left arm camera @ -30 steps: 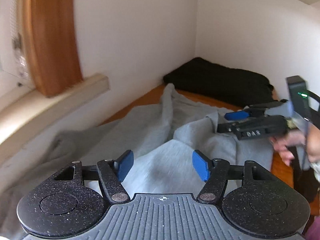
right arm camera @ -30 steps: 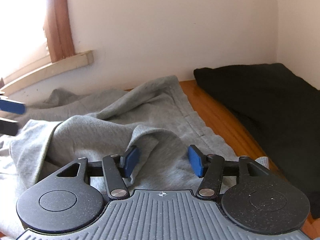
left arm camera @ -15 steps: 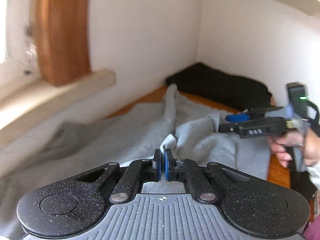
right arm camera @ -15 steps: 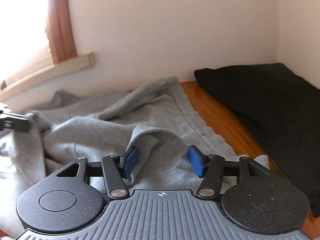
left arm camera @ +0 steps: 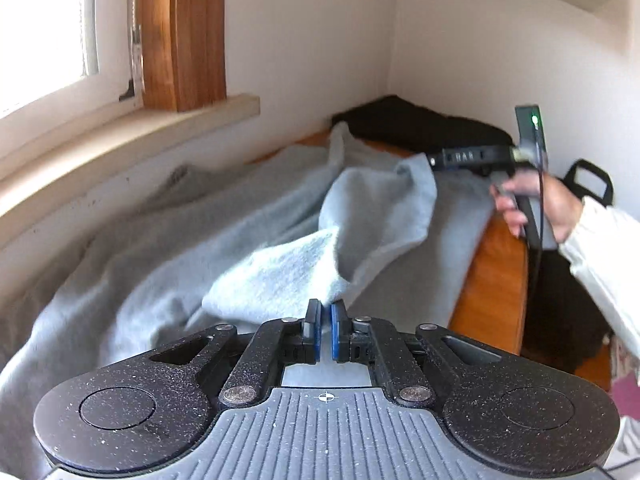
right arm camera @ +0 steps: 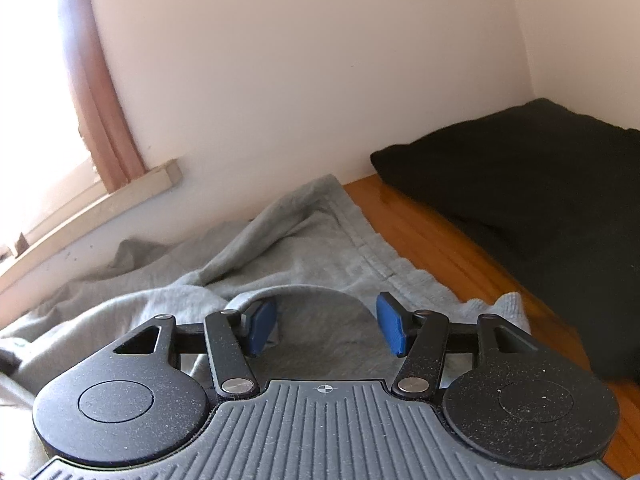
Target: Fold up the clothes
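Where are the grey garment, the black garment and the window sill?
grey garment (left arm camera: 280,264), left wrist view, lifted fold.
black garment (right arm camera: 532,168), right wrist view, its top surface.
window sill (left arm camera: 120,132), left wrist view, its front edge.

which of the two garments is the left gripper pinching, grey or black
The grey garment: the left gripper is shut on a corner of it. The black garment lies untouched in the far corner.

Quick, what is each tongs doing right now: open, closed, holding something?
Left tongs: closed on a fold of the grey sweatshirt; they just closed, then eased slightly.
Right tongs: open over the sweatshirt, pads not pressing it.
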